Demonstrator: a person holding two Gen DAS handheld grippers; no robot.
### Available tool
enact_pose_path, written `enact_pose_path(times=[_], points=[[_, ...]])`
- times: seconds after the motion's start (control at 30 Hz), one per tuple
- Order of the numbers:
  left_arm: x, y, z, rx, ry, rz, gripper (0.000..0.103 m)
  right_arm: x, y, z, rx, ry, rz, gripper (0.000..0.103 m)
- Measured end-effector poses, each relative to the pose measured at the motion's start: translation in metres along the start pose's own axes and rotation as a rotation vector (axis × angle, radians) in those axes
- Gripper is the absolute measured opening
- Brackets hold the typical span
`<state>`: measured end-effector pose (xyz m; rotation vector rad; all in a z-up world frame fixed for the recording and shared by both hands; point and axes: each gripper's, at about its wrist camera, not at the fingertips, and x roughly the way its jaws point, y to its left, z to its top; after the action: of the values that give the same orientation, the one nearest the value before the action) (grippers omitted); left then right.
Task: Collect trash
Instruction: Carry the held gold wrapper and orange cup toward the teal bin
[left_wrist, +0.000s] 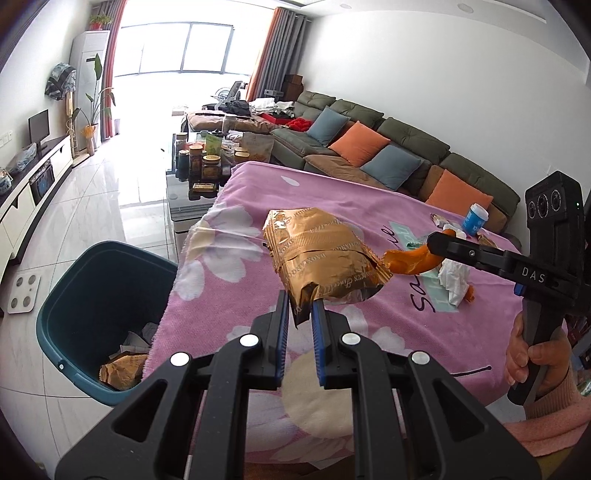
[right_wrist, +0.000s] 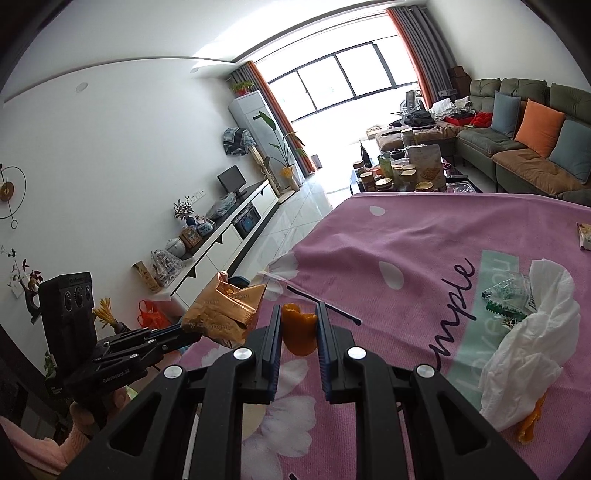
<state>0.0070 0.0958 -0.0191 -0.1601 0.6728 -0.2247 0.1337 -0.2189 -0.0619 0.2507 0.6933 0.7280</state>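
Down at the left, the teal bin (left_wrist: 107, 295) sits on the floor beside the surface (left_wrist: 369, 206), wrappers already inside. The left gripper (left_wrist: 300, 314) has its jaws clenched on a crumpled gold wrapper (left_wrist: 321, 258), held above the pink cloth. Further right, the right gripper (right_wrist: 299, 325) pinches an orange peel (right_wrist: 298, 328). A white tissue (left_wrist: 452, 280) lies on the cloth.

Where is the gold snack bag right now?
The gold snack bag hangs clamped in the left tongs above the pink tablecloth's edge, just right of the teal bin.
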Motion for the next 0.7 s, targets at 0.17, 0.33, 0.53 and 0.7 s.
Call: enact_pose_path(times=[0.17, 0.33, 0.53, 0.7], points=[[-0.007, 0.01, -0.001, -0.015, -0.009, 0.023, 0.013, 0.008, 0.009, 0.003, -0.012, 0.012, 0.027, 0.016], [-0.012, 0.019, -0.001, -0.031, -0.019, 0.046, 0.013, 0.019, 0.016, 0.007, -0.021, 0.026, 0.053, 0.016], [-0.017, 0.029, -0.003, -0.053, -0.026, 0.072, 0.013, 0.032, 0.028, 0.01, -0.035, 0.049, 0.089, 0.016], [-0.02, 0.036, -0.004, -0.072, -0.032, 0.094, 0.013, 0.043, 0.038, 0.012, -0.053, 0.066, 0.11, 0.016]])
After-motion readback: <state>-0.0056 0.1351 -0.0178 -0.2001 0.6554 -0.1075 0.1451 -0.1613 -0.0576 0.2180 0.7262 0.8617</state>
